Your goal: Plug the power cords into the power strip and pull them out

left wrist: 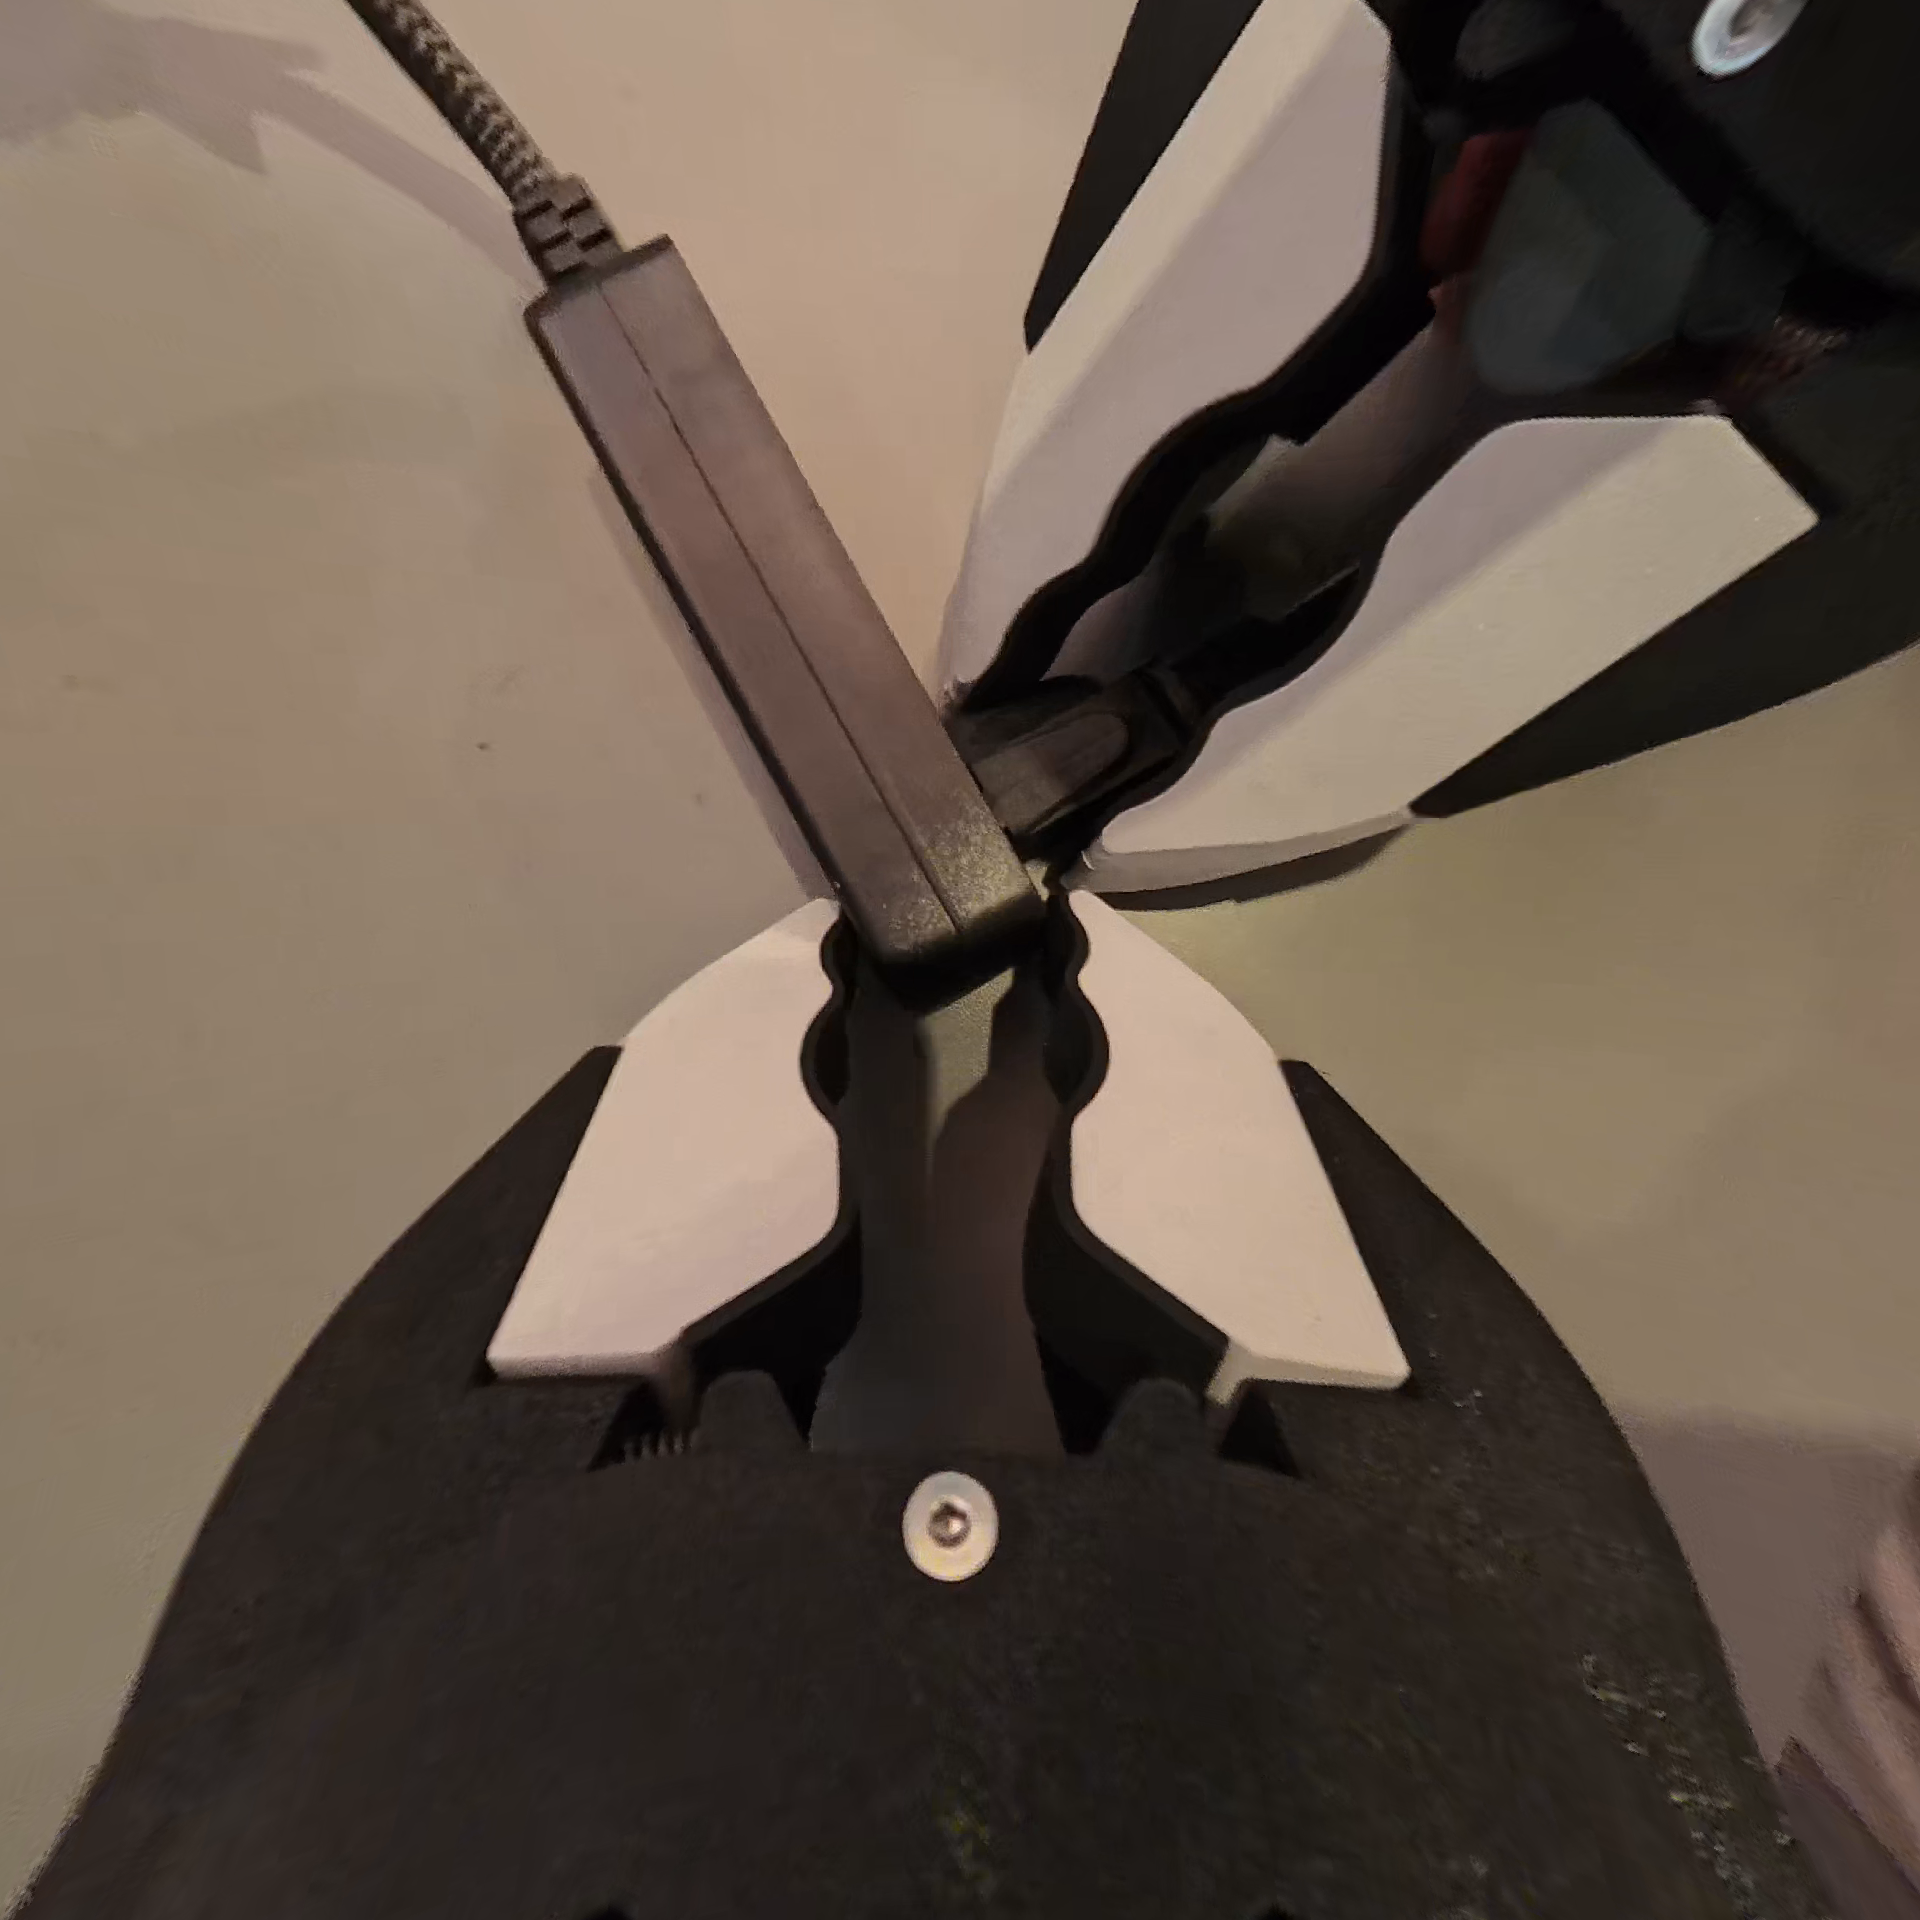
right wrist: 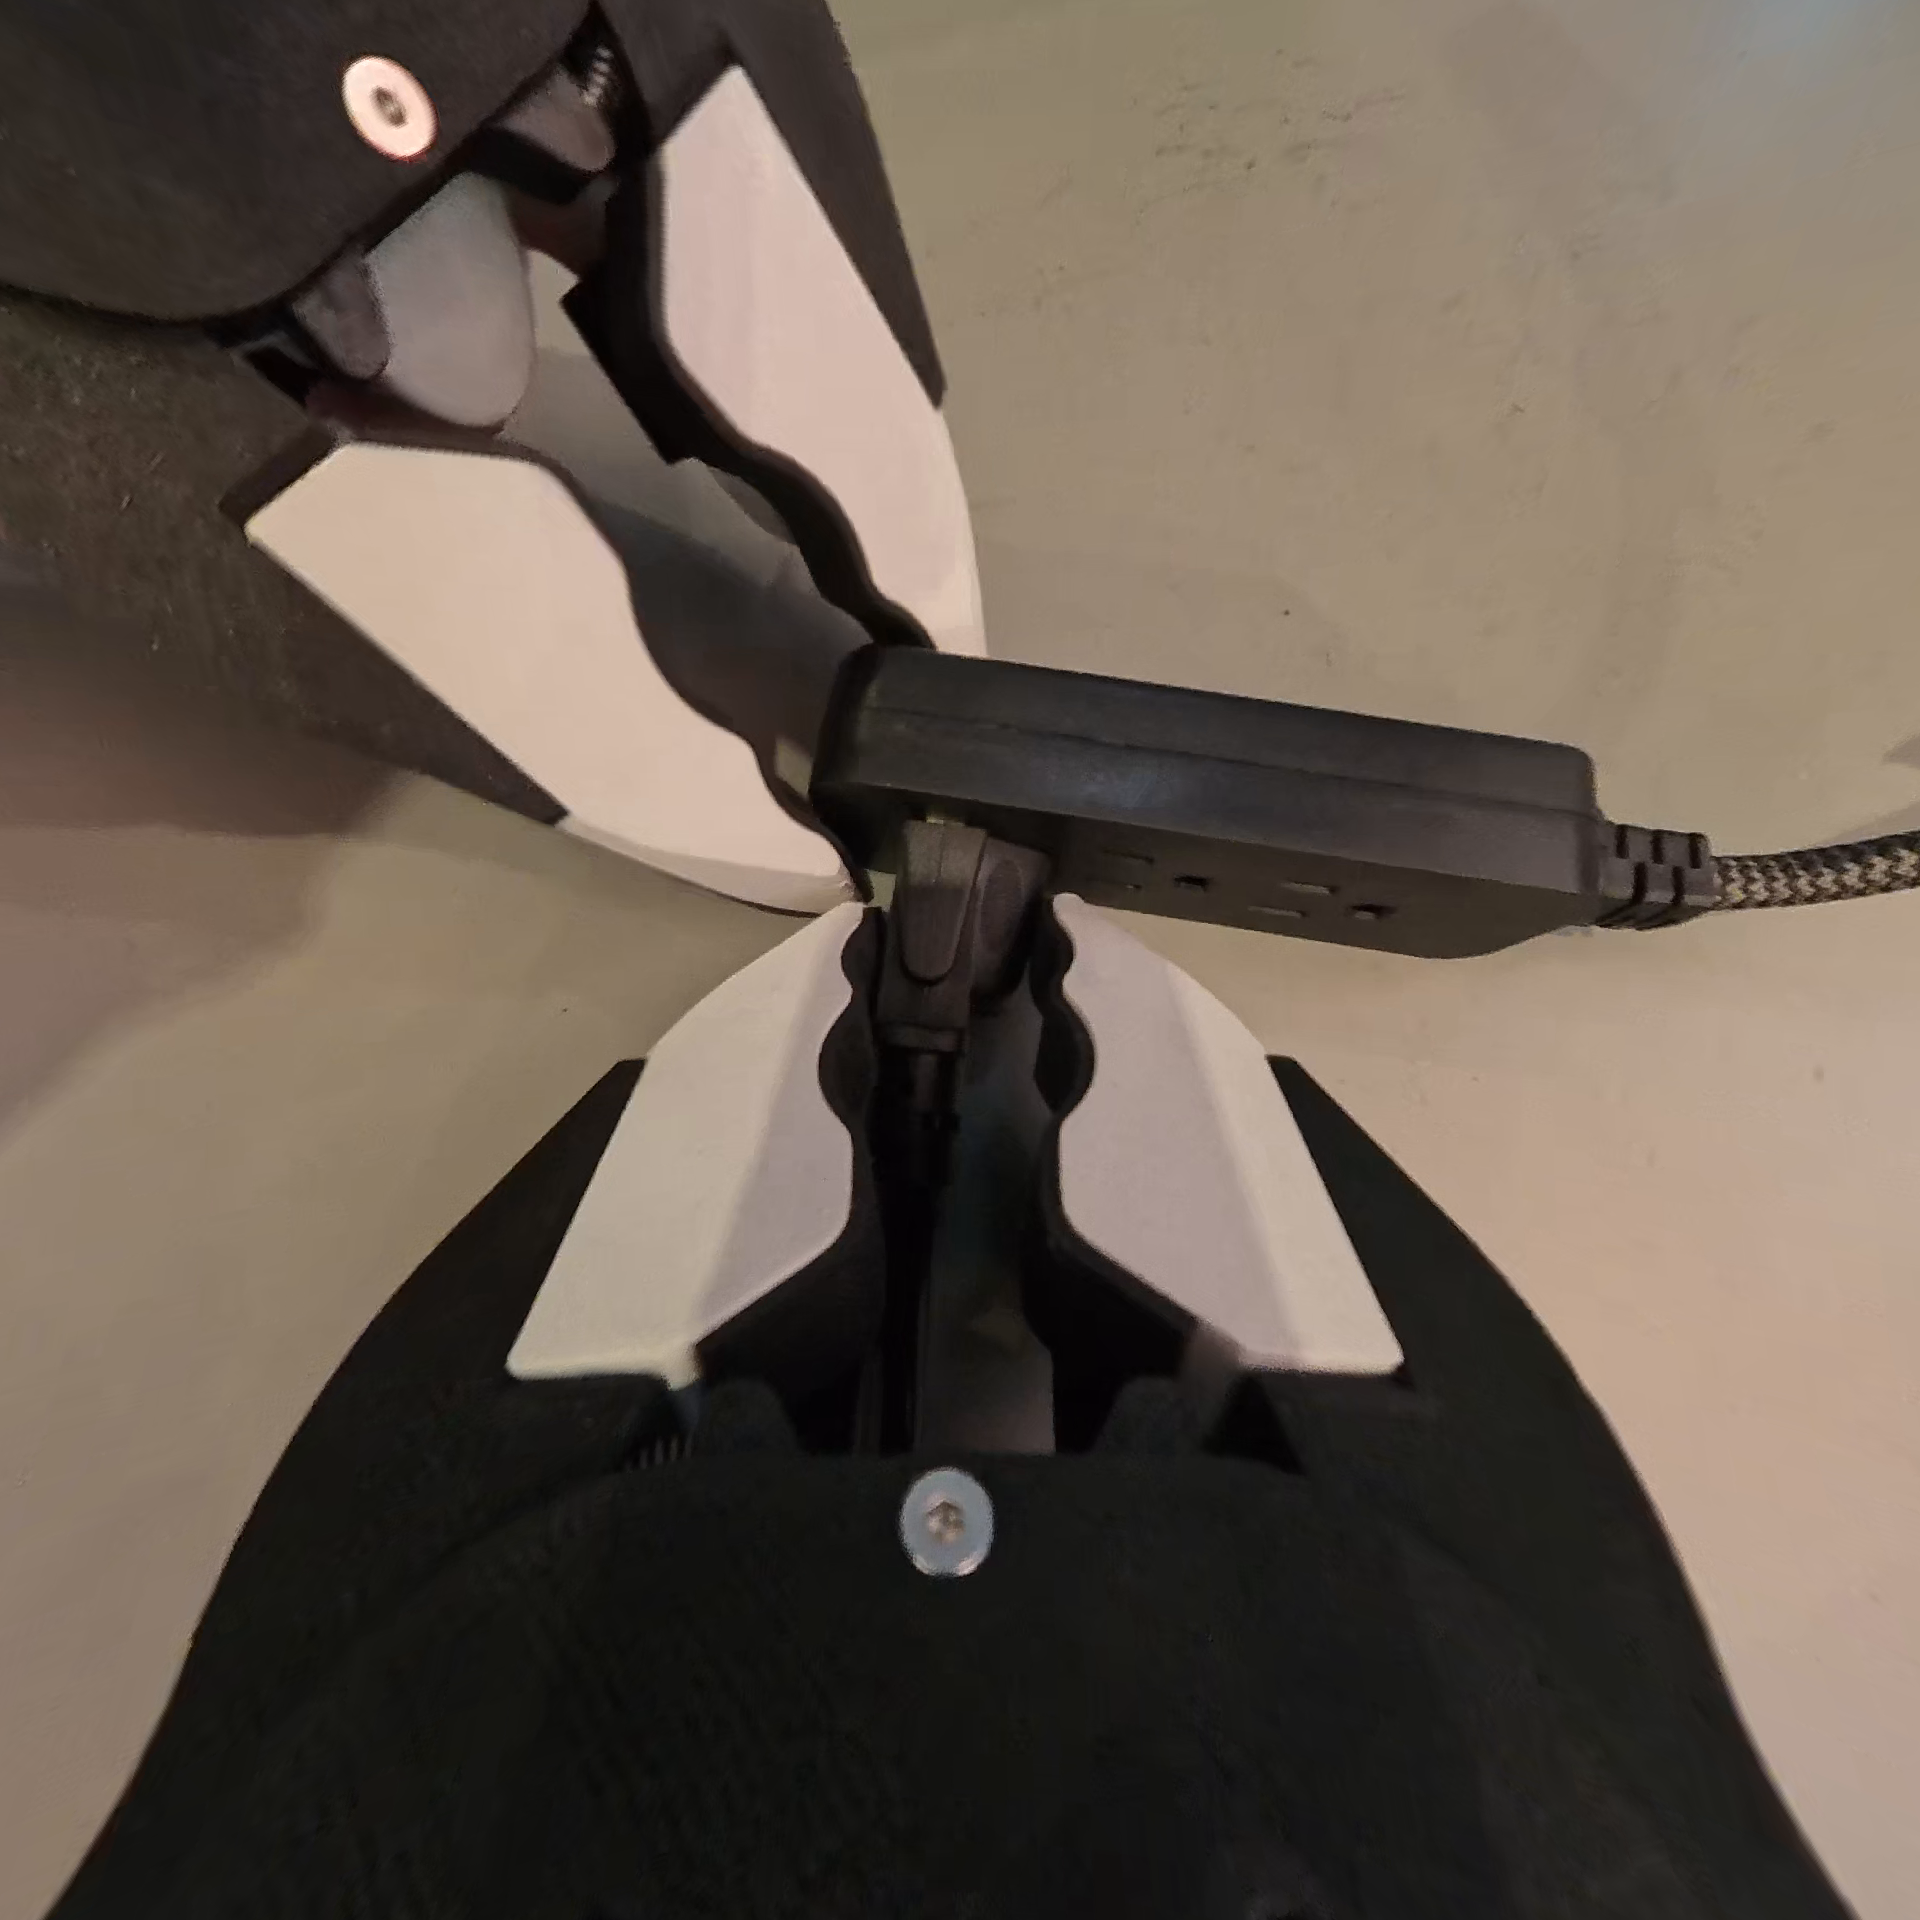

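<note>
Plain beige tabletop [left wrist: 260,727] under my tongs, my left gripper [left wrist: 951,951] clamped on the near end of the black power strip [left wrist: 769,582], my right gripper [right wrist: 956,940] pinching a black plug [right wrist: 945,894] seated in its end outlet, braided cord [right wrist: 1808,868] trailing away, no readable writing.

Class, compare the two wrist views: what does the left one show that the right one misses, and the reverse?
Only the left wrist view shows the power strip's plain back.

Only the right wrist view shows its socket face, with free outlets, and the cord trailing back from the plug.

Both show the left gripper clamping the strip's end, the right gripper clamping the plug, and the braided cable.
</note>
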